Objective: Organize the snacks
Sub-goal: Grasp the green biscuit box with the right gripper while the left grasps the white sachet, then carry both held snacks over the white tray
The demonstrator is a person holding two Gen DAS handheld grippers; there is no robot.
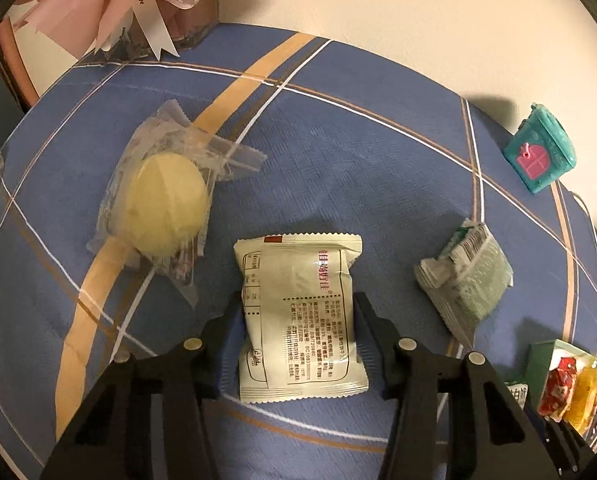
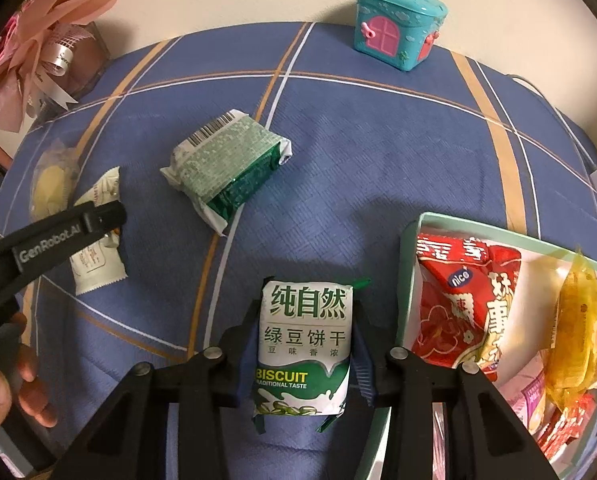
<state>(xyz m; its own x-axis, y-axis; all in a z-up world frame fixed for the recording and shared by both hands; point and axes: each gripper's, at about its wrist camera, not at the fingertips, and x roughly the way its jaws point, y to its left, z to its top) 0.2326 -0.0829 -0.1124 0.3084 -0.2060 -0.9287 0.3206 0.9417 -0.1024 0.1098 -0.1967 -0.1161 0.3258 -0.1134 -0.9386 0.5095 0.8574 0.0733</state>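
My left gripper [image 1: 298,304] points steeply down at the blue plaid cloth [image 1: 338,160], its jaws narrowed onto the cream packet [image 1: 298,320], which lies flat between them with both pads against its sides. Up and left of it sits a round yellow cake [image 1: 162,204] in a clear wrapper, and to the right a green-and-white pack [image 1: 464,276] lies on the cloth apart from the rest. My right gripper [image 2: 304,320] is clamped on the biscuit pack [image 2: 304,344], label facing the camera, the pads pressing in on both sides. Just right of that pack is the tray [image 2: 408,264], pale green at the rim, already holding a red bag [image 2: 466,304] and a yellow wrapped sweet [image 2: 574,328]. A teal toy house [image 2: 398,26] stands at the far edge by the wall, and a pink bow [image 2: 38,40] fills the far left corner.
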